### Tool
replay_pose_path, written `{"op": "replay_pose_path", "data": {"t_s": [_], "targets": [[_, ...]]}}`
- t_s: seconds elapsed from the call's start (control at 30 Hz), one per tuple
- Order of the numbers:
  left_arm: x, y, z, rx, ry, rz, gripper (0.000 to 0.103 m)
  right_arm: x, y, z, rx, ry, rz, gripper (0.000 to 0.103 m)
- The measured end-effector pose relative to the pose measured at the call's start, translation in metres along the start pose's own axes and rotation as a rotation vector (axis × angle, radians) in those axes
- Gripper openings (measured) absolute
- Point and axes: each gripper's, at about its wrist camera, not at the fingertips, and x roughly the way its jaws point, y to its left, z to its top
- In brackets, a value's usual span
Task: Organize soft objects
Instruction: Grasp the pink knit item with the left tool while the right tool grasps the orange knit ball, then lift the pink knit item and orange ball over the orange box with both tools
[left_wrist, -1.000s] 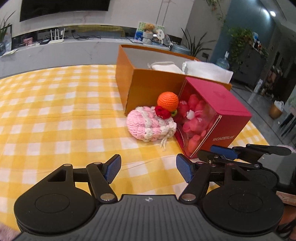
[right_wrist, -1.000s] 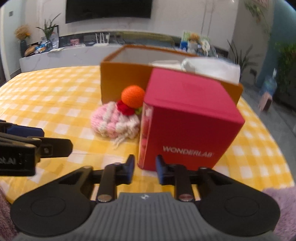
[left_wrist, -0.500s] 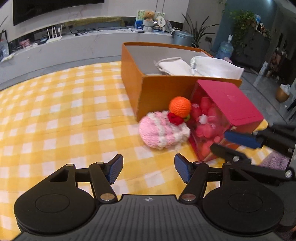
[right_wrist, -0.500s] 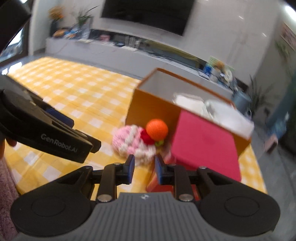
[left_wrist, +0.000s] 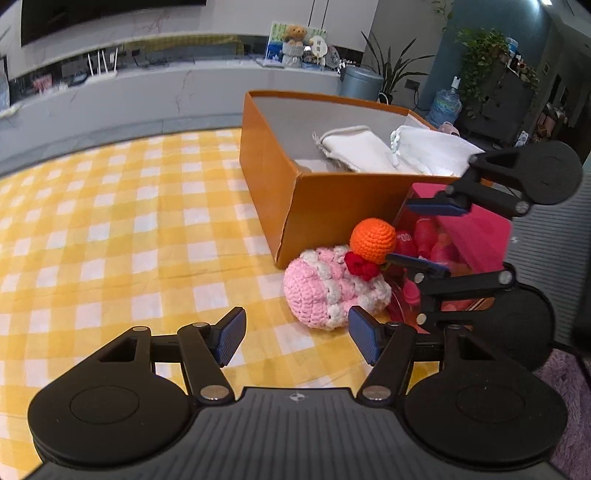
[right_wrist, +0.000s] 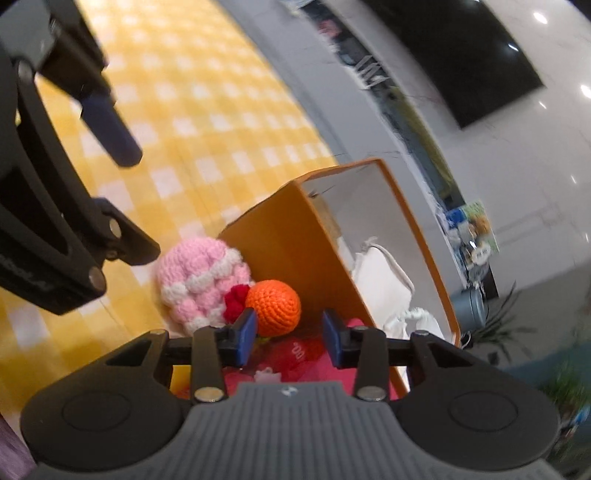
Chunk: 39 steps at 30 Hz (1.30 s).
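Observation:
A pink and white crocheted toy (left_wrist: 328, 290) with an orange crocheted ball (left_wrist: 373, 240) and a red knit bit lies on the yellow checked cloth against the orange box (left_wrist: 332, 206). The toy (right_wrist: 201, 273) and ball (right_wrist: 275, 306) show in the right wrist view too. My left gripper (left_wrist: 295, 334) is open, low over the cloth, just short of the toy. My right gripper (right_wrist: 290, 332) is open and tilted, hovering above the ball and the red box (left_wrist: 476, 229); it shows in the left wrist view (left_wrist: 424, 236).
The orange box holds white cloth bags (left_wrist: 354, 149). The red WONDERLAB box with a clear front stands to the right of the toy. Yellow checked cloth (left_wrist: 110, 229) spreads to the left. A purple fuzzy surface (left_wrist: 569, 398) lies at the right edge.
My right gripper has opened, risen and rolled to hover over the orange ball. My left gripper has moved closer to the pink toy and stays open.

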Motion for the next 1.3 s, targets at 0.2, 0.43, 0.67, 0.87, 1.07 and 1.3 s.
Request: {"op": "replay_pose_path", "data": {"t_s": [0.2,0.43,0.67,0.87,1.07,1.3], "targets": [[0.01,0.002,-0.002,0.014,0.006,-0.037,0.074,0.019,0.008,0.005,-0.152,0.048,0.058,0.046],[0.017,-0.001,0.001,0.073,0.002,-0.083,0.074,0.03,0.011,0.006,-0.17,0.045,0.075,0.051],[0.03,0.002,0.009,0.061,0.005,-0.109,0.078,0.011,0.003,-0.001,-0.149,-0.02,0.069,0.037],[0.063,0.006,0.013,0.029,0.027,-0.144,0.086,0.0,-0.019,-0.006,-0.041,-0.026,0.095,0.037],[0.08,0.007,0.014,0.005,0.036,-0.137,0.085,-0.001,-0.017,-0.009,-0.033,-0.04,0.117,0.037],[0.086,0.0,0.005,0.013,0.013,-0.155,0.06,0.001,-0.015,-0.014,-0.029,-0.067,0.131,0.037]]}}
